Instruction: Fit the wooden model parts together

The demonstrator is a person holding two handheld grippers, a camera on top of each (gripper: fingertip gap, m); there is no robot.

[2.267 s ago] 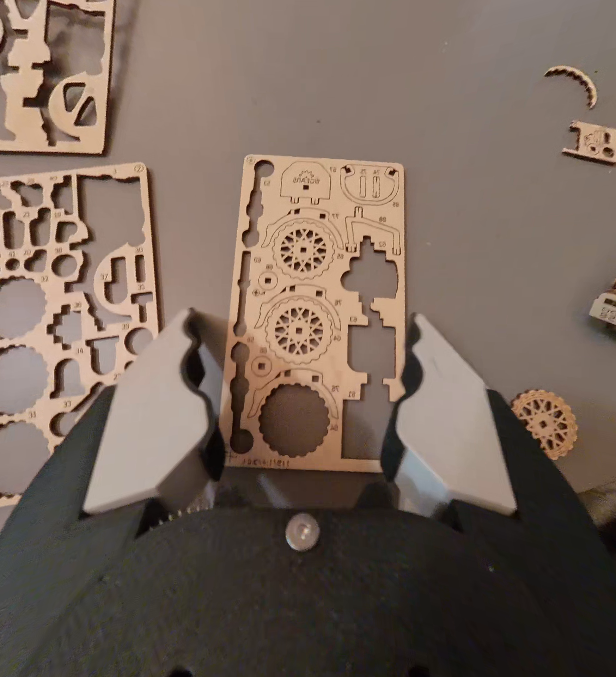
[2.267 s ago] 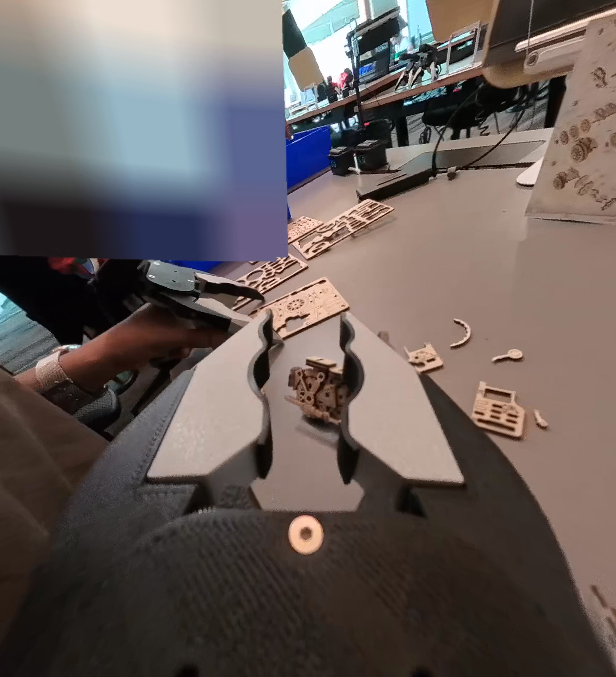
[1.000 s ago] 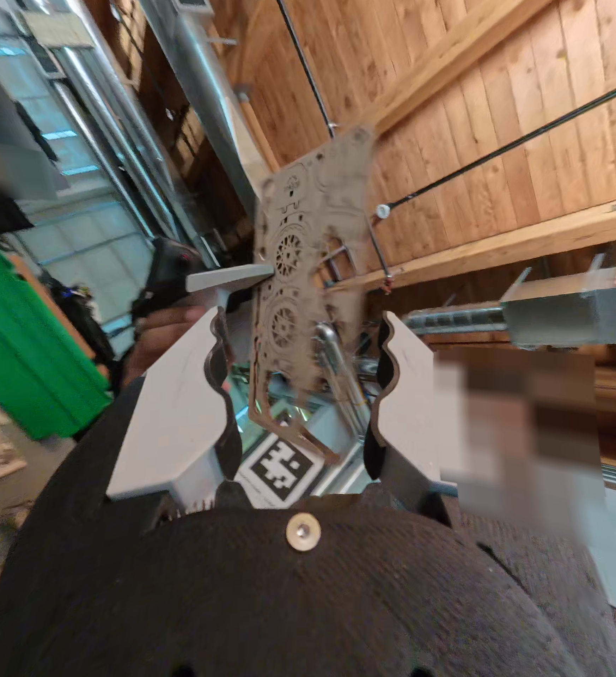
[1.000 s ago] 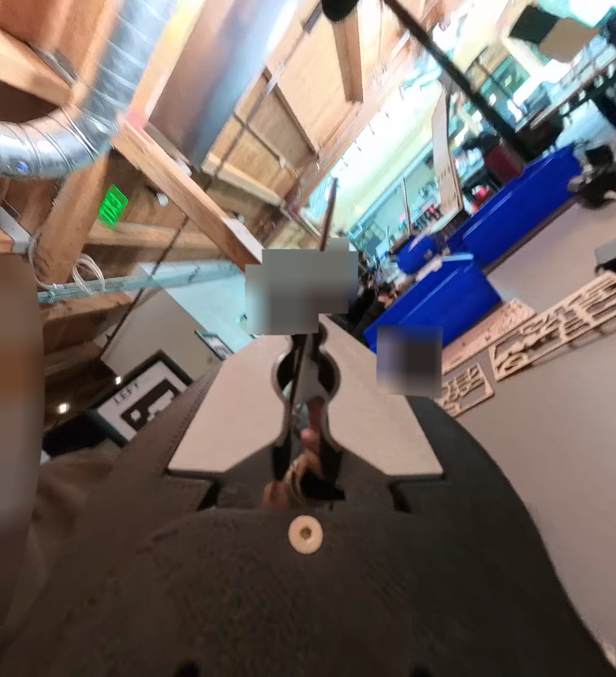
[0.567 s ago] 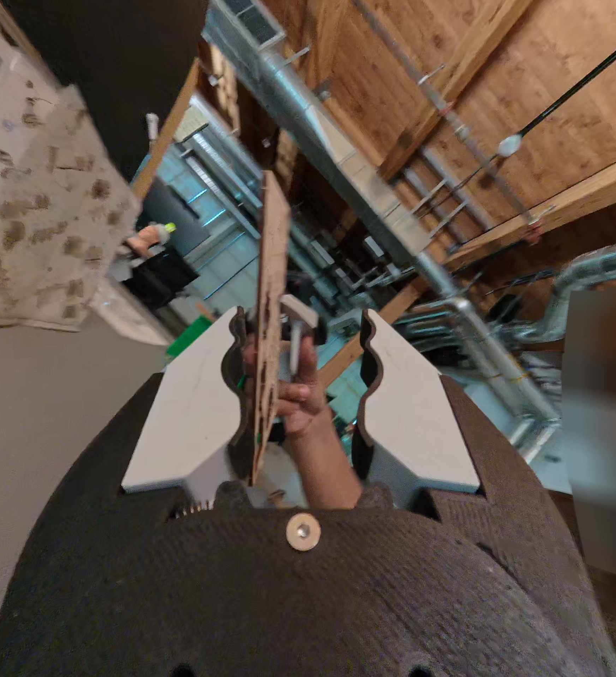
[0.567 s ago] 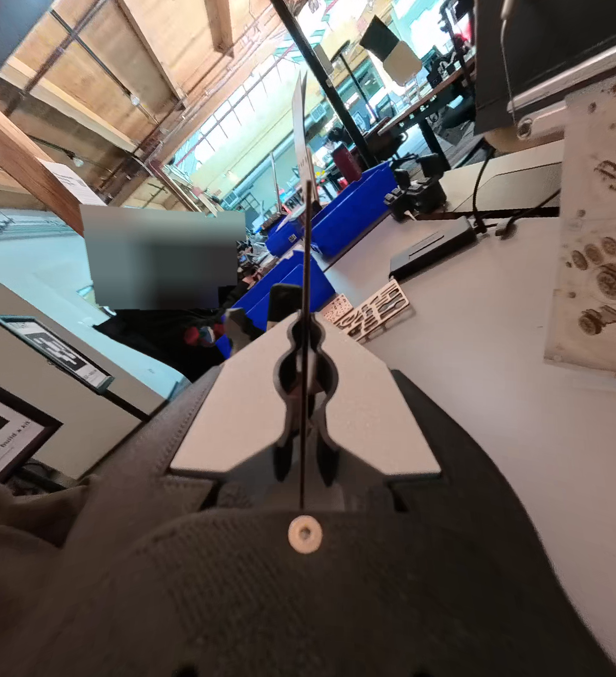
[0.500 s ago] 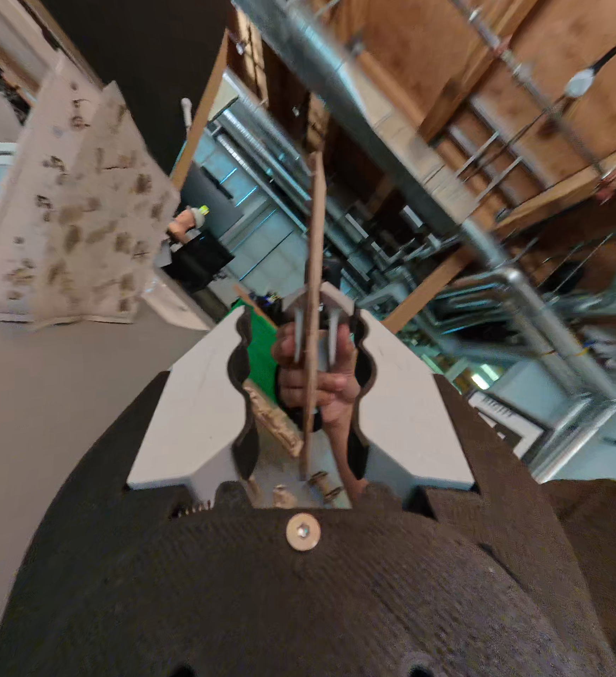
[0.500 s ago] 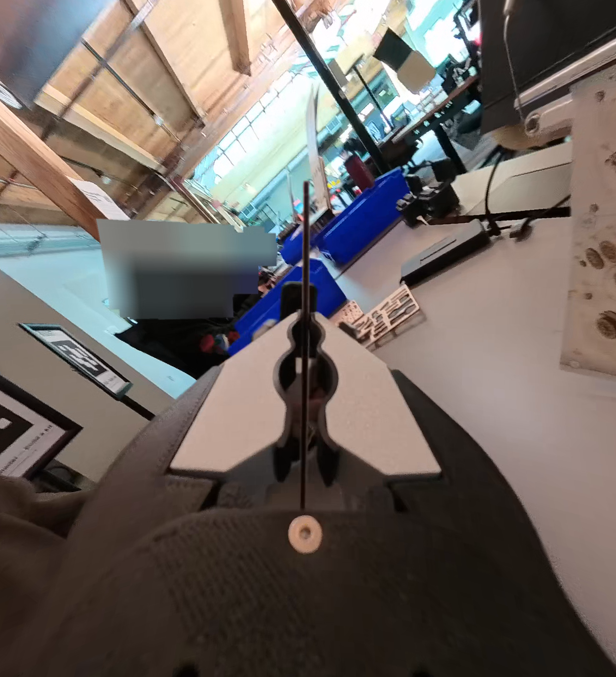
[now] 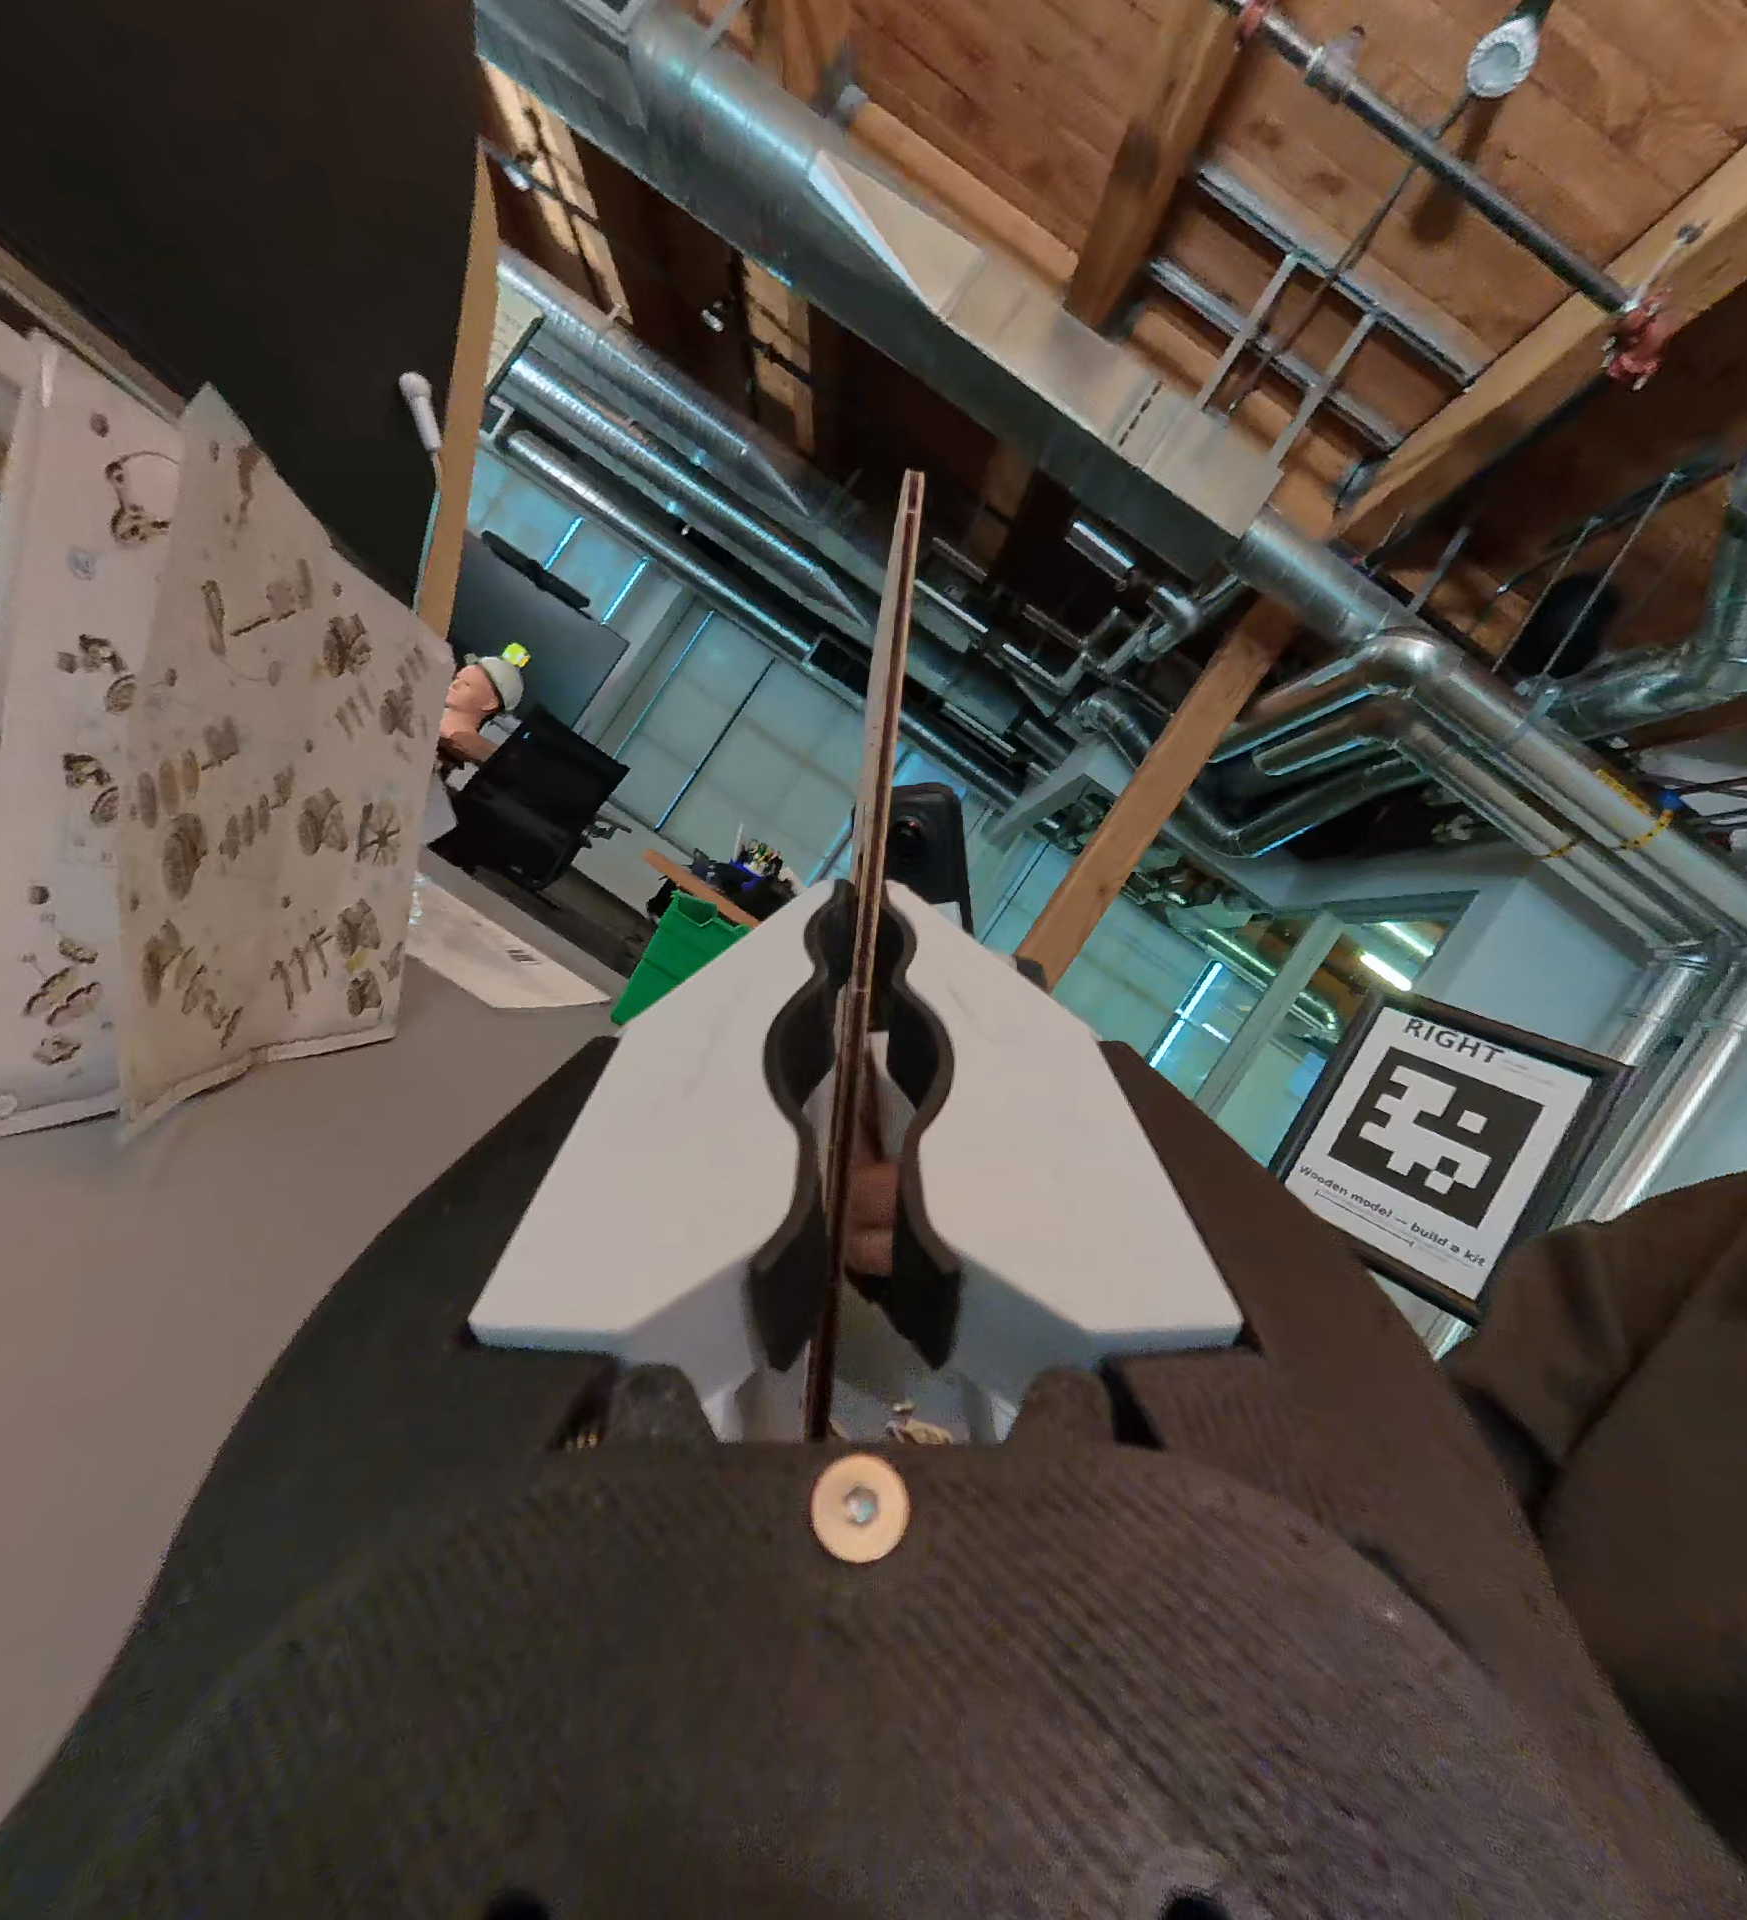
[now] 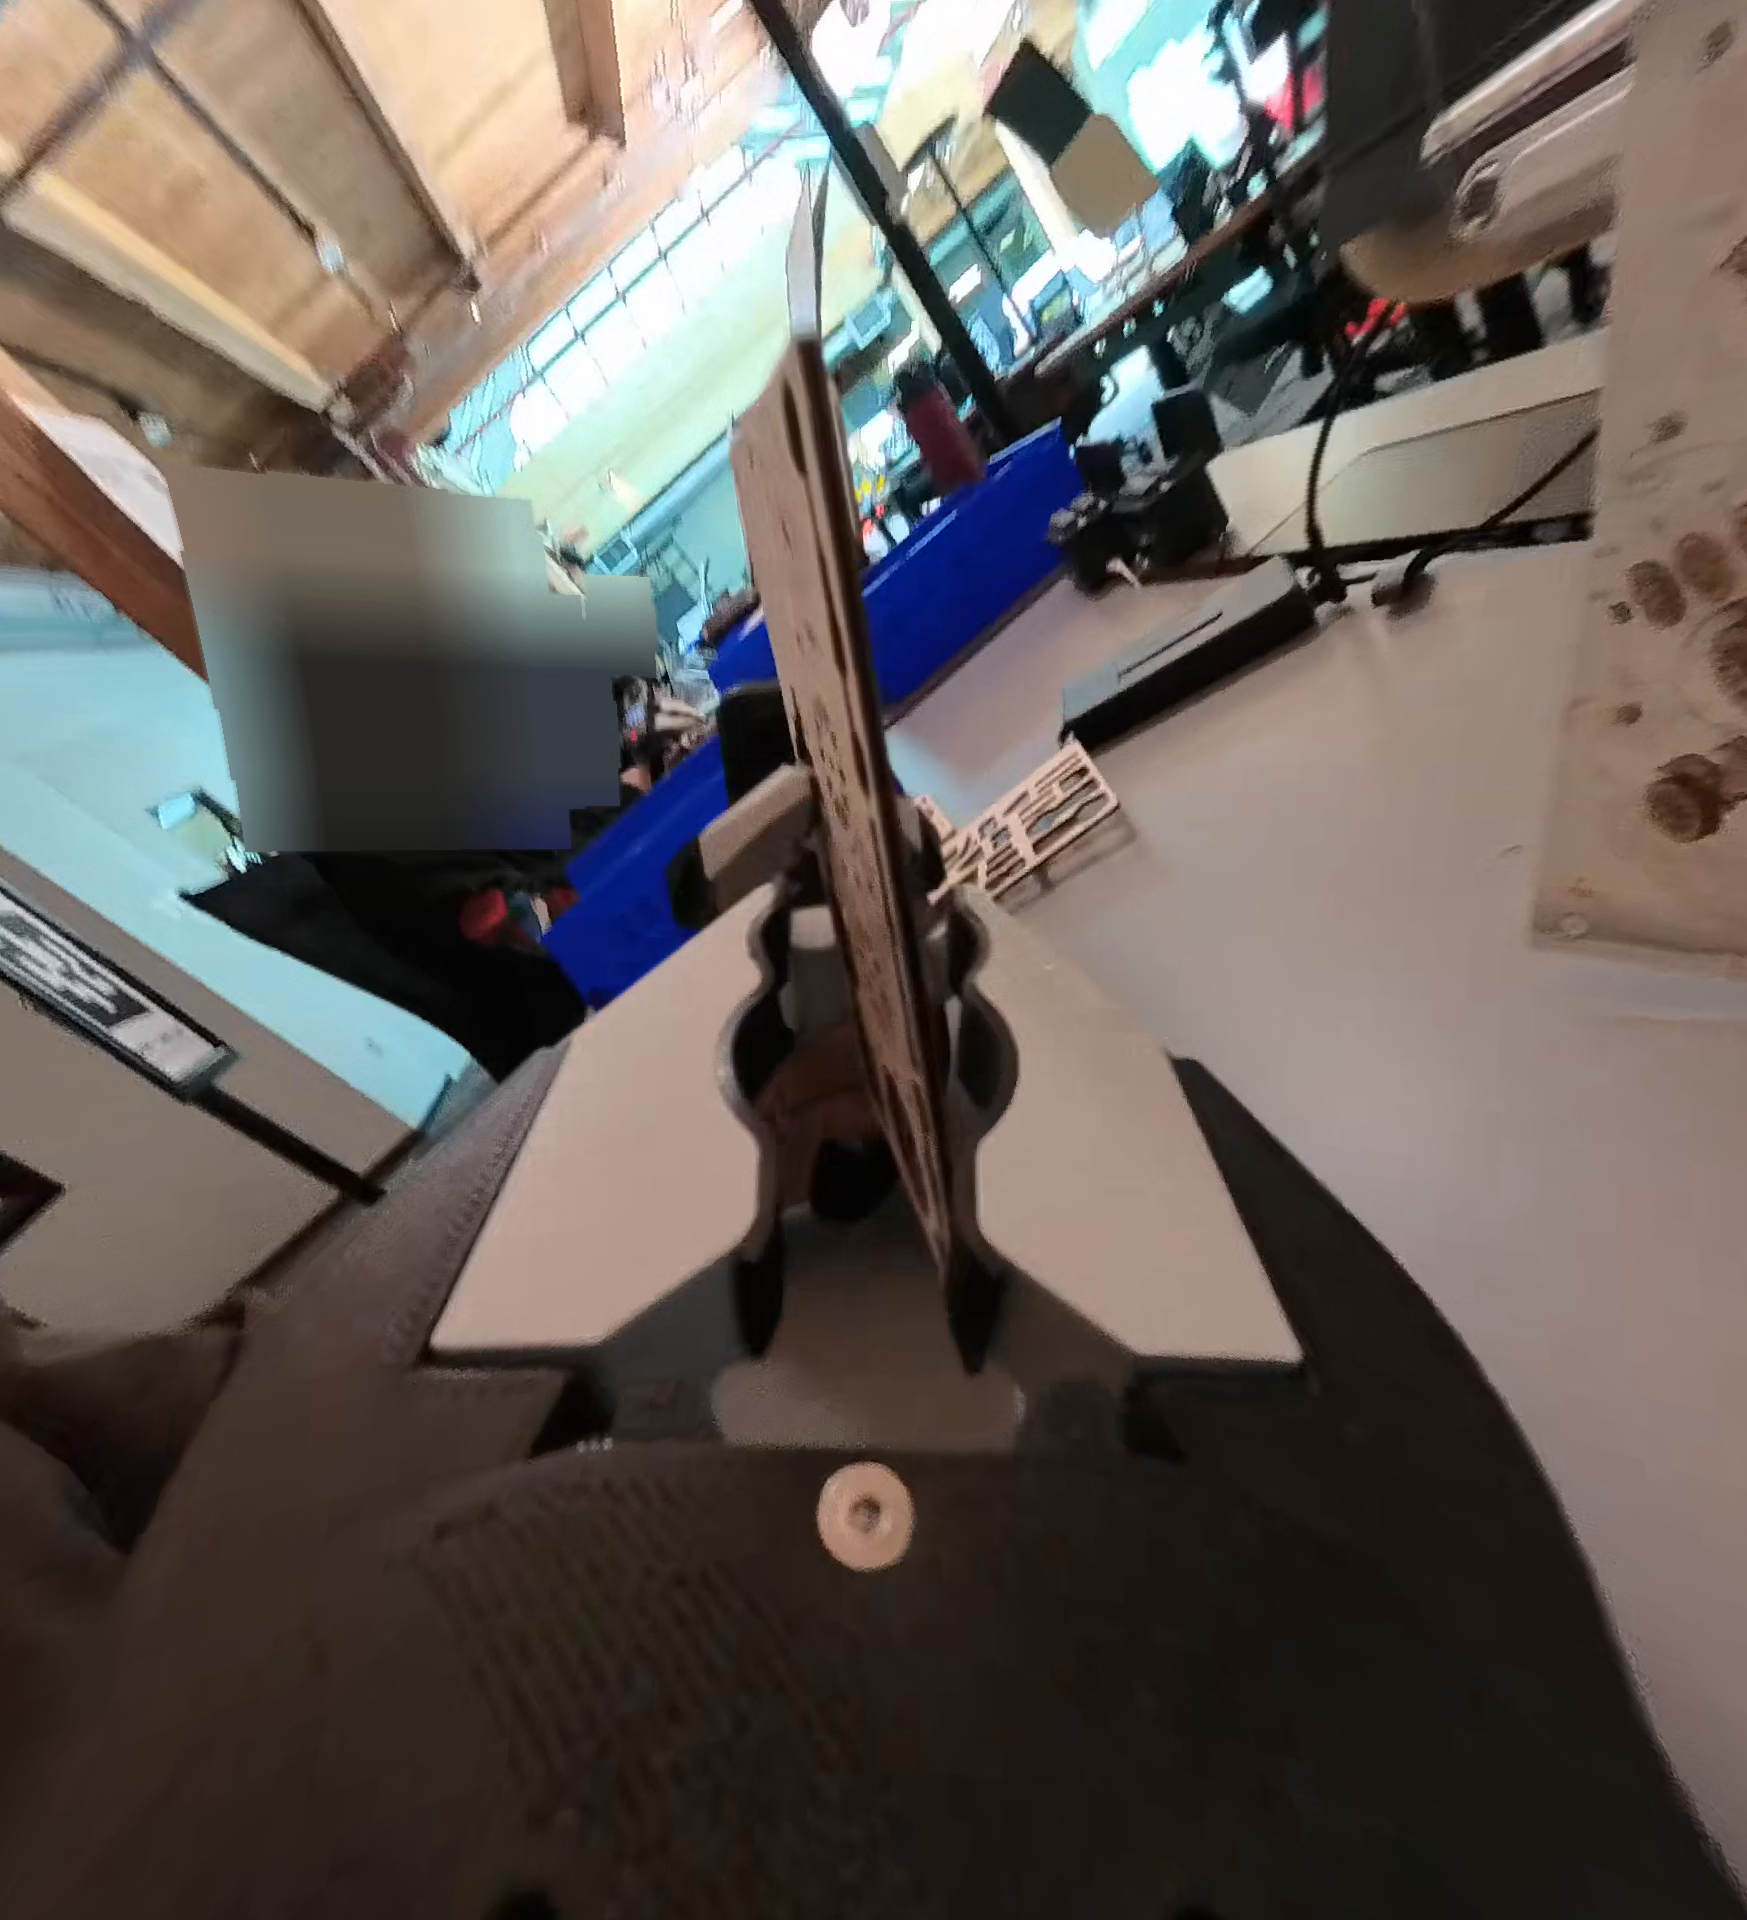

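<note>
We see silver metal ducts under a timber plank ceiling at twelve o'clock, blue bins beyond.

i see a thin plywood sheet with dark edges between my left gripper's matt grey plastic fingers. behind the sheet, ceiling ducts look like dull metal.

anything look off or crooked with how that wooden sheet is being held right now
The wooden parts sheet sits askew in the right tongs: it leans against one finger with a gap on the other side, so those jaws aren't clamping it. The left tongs pinch it edge-on and straight.
</note>
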